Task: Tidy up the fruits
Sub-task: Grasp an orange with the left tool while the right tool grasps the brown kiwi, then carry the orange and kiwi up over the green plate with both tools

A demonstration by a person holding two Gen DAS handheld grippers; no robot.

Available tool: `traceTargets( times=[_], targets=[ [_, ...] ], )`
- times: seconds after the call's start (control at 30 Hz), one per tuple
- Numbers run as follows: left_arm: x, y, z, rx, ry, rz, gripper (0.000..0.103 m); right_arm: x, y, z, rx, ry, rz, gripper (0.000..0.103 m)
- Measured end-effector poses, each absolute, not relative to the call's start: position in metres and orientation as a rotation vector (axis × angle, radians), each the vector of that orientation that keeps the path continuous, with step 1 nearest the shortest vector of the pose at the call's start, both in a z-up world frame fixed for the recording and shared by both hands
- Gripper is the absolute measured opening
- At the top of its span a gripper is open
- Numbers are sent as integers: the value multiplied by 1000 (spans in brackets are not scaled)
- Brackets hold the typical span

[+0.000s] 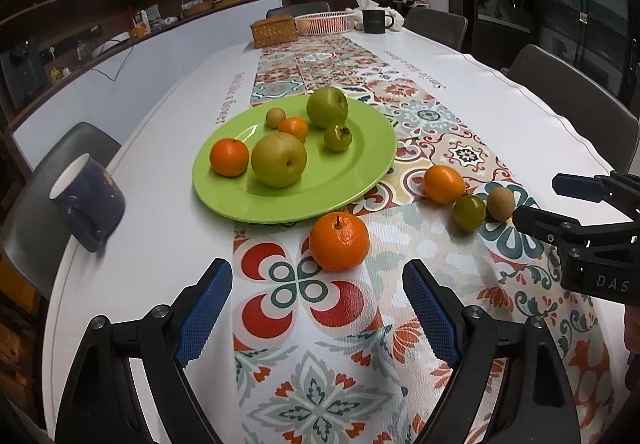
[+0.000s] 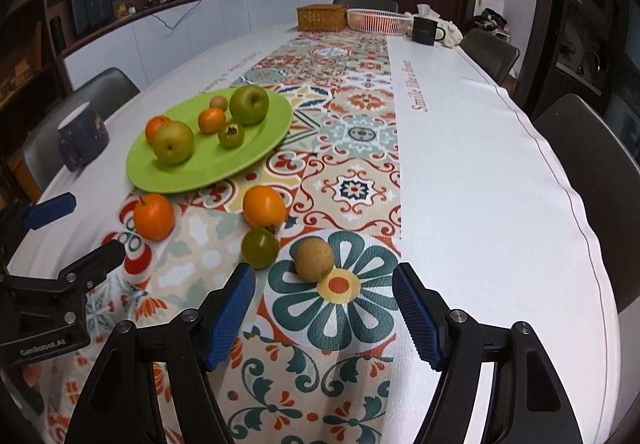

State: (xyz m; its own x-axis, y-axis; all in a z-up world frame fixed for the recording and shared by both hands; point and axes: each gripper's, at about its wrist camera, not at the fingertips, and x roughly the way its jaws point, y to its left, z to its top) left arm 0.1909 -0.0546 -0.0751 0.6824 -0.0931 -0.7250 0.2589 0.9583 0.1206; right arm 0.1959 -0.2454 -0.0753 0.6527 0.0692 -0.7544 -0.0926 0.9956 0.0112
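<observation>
Fruits are split between the green plate (image 1: pixel 344 187), where six already sit, and the patterned runner (image 1: pixel 440 115) on the counter (image 1: pixel 168 163), where four lie loose. Taking the loose ones by size, we have the stemmed orange (image 1: pixel 339 241) just below the plate's near rim, the smooth orange fruit (image 1: pixel 444 184) to its right, then the small green fruit (image 1: pixel 469 212) and the brown fruit (image 1: pixel 500 203), these two nearly touching.

Our left gripper (image 1: pixel 318 304) is spread wide and empty, lined up behind the stemmed orange; we judge it best to bring the pads level with the fruit's widest part and close gently so it does not roll. Our right gripper (image 2: pixel 324 312) is also apart and empty, framing the brown fruit (image 2: pixel 314 258). The green fruit (image 2: pixel 260 247) sits just beside its left pad, so we should approach slightly from the right to avoid nudging it.

Room is generous: white counter lies bare to the right, its edge well away. The blue mug (image 1: pixel 89 201) near the left edge and the plate's rim are what to mind when carrying across.
</observation>
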Motion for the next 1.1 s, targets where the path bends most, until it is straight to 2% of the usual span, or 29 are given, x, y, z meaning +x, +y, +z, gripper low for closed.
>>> traceTargets(
  times=[0.1,0.3,0.57,0.63,1.0,1.03,1.1],
  targets=[
    [199,-56,-81,215,812,-209,85,199,-245,-80,-35,867,90,71],
    [214,-61,-88,199,845,-234,75,209,-246,-89,-21,895,97,61],
    [232,-68,-92,156,883,-273,57,219,-244,-95,-7,913,116,52],
    [234,-70,-95,152,897,-278,54,221,-243,-95,-4,915,125,47],
    [241,-70,-103,165,931,-262,43,228,-240,-98,7,931,140,36],
    [242,-70,-103,164,932,-261,42,229,-240,-99,8,932,141,32],
    [243,-69,-104,167,935,-262,41,230,-240,-100,2,937,141,29]
  ],
)
